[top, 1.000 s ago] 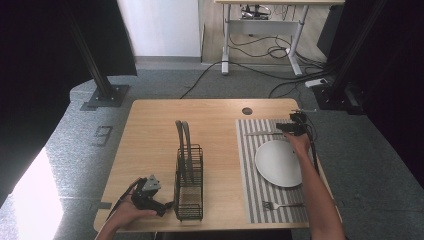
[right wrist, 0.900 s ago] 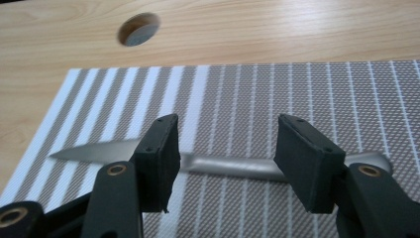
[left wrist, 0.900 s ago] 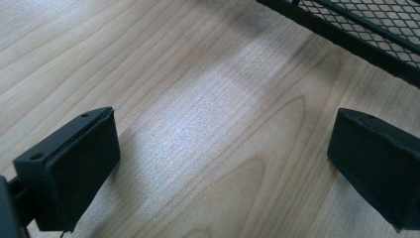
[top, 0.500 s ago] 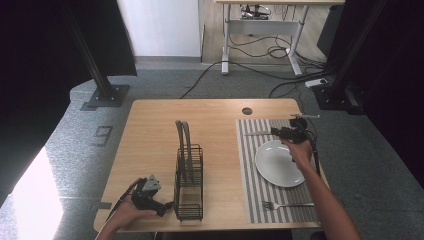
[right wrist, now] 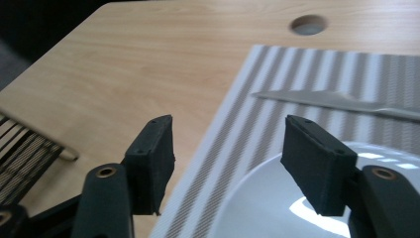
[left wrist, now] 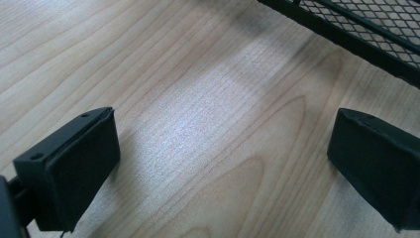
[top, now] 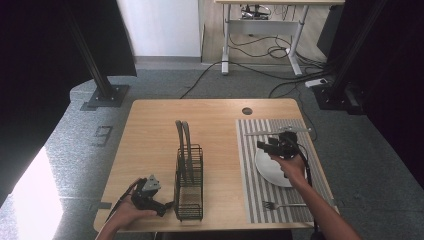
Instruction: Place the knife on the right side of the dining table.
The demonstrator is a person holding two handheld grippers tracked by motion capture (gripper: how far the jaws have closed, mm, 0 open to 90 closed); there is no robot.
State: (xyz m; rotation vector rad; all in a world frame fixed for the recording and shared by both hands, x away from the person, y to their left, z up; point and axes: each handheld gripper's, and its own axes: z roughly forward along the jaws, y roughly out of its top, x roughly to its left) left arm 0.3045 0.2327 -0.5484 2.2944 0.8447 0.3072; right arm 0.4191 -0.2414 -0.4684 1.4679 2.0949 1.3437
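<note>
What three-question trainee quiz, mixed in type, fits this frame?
1. True or false: the right gripper clamps the silver knife.
2. Which item lies on the striped grey placemat nearest the person? A white round plate; B silver fork; C knife.
3. Fill in: the left gripper sits beside the black wire ____.

Key
1. False: its jaws stand apart over the plate's edge.
2. B.
3. Rack.

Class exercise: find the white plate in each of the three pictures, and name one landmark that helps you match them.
High view: the plate lies right of centre, on the striped mat.
Left gripper view: not in it.
Right gripper view: plate at bottom right.
Shared landmark: the knife beyond the plate.
</note>
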